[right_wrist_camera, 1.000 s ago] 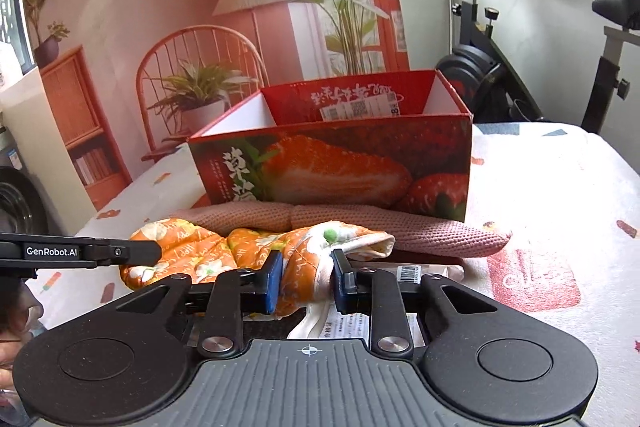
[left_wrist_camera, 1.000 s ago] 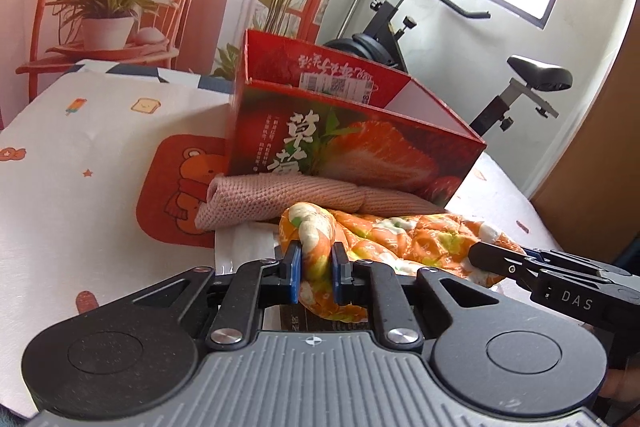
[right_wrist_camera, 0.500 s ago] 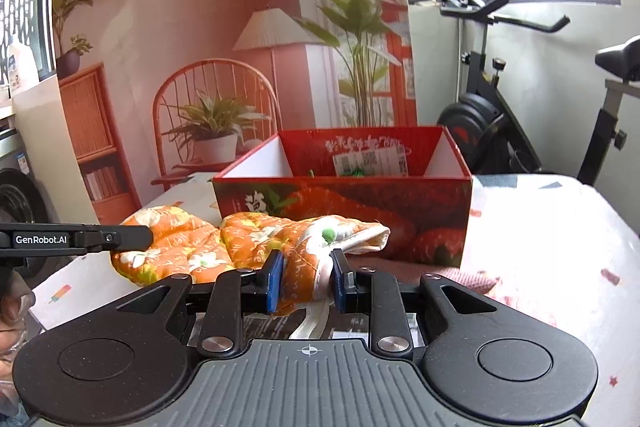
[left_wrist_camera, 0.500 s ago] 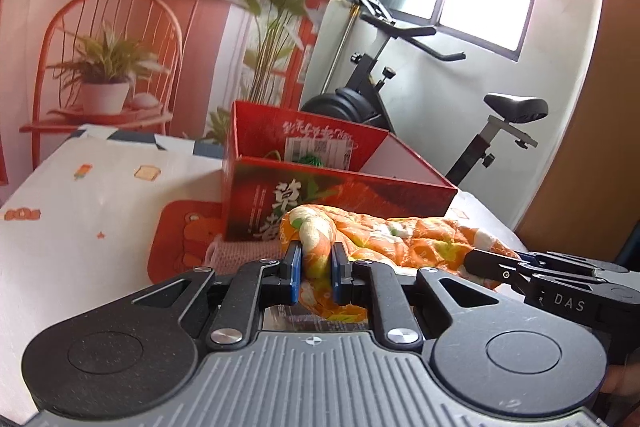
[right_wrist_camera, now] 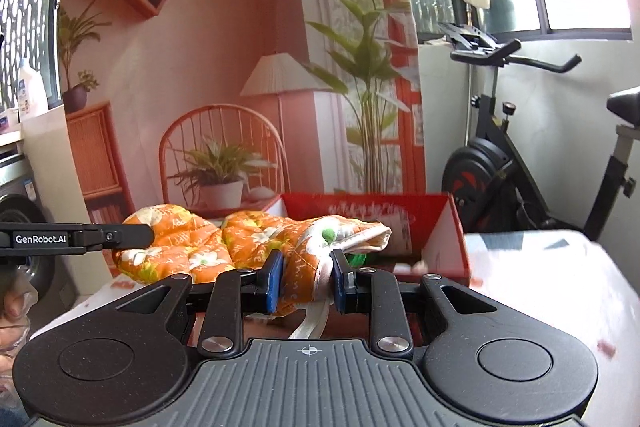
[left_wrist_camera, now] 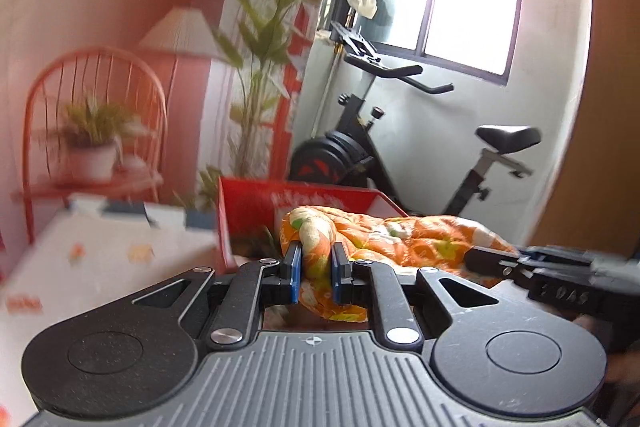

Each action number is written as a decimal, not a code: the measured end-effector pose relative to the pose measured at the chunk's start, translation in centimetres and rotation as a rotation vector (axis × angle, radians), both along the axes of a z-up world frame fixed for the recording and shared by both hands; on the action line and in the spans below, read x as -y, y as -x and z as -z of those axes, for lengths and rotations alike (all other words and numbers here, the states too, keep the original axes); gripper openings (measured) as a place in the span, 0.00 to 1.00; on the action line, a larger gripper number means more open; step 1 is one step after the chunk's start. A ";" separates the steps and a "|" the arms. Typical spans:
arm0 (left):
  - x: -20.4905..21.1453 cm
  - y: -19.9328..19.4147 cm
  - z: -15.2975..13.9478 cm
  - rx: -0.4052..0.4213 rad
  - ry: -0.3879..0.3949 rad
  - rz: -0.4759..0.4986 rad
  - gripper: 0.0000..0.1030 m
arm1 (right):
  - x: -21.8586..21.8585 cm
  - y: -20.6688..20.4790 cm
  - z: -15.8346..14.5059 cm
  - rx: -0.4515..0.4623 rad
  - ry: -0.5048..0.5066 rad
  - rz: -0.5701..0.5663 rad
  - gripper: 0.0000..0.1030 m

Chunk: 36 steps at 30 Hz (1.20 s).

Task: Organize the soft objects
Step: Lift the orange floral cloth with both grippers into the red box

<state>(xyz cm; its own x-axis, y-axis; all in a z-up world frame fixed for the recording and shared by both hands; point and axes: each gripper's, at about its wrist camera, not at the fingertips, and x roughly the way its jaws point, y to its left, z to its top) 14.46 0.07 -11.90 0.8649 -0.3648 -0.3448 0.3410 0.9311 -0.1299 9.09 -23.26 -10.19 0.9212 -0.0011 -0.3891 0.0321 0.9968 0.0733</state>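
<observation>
An orange floral quilted cloth (left_wrist_camera: 400,235) hangs stretched between both grippers, lifted above the table. My left gripper (left_wrist_camera: 315,273) is shut on its left end, and the right gripper's arm (left_wrist_camera: 560,279) reaches in from the right edge of this view. In the right wrist view my right gripper (right_wrist_camera: 305,277) is shut on the other end of the same cloth (right_wrist_camera: 224,247), beside a white loop strap (right_wrist_camera: 316,319). The left gripper's arm (right_wrist_camera: 76,238) enters from the left. Behind the cloth stands the open red strawberry box (right_wrist_camera: 444,227), also seen as the red box (left_wrist_camera: 256,207).
The table's white patterned cover (left_wrist_camera: 100,255) spreads to the left and its right side (right_wrist_camera: 540,267) shows in the right wrist view. An exercise bike (left_wrist_camera: 400,147) stands behind the table by the window. A painted backdrop (right_wrist_camera: 220,87) fills the back wall.
Both grippers have risen with the cloth held between them. The cloth left the table, and the pink knitted piece in front of the box dropped out of view.
</observation>
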 end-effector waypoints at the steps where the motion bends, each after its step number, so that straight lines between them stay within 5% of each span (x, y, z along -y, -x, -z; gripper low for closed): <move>1: 0.6 -0.5 -0.4 0.027 -0.028 -0.009 0.15 | 0.3 -0.9 -0.5 -0.004 0.002 -0.004 0.22; 5: 2.3 -3.7 -1.7 0.068 -0.064 -0.030 0.15 | 1.5 -5.0 -2.1 -0.002 0.042 -0.004 0.22; 12: 5.0 -10.5 -2.4 0.004 -0.130 -0.045 0.15 | 5.1 -12.5 -2.7 -0.038 0.039 0.030 0.22; 20: 5.5 -17.4 2.0 -0.209 -0.143 -0.041 0.15 | 7.9 -19.1 3.0 -0.213 0.058 0.081 0.22; 27: 6.6 -19.1 5.8 -0.354 -0.261 0.026 0.16 | 9.0 -20.6 8.0 -0.359 0.014 0.125 0.23; 36: 5.5 -20.3 7.1 -0.505 -0.199 0.027 0.16 | 9.7 -21.5 9.5 -0.454 -0.030 0.173 0.24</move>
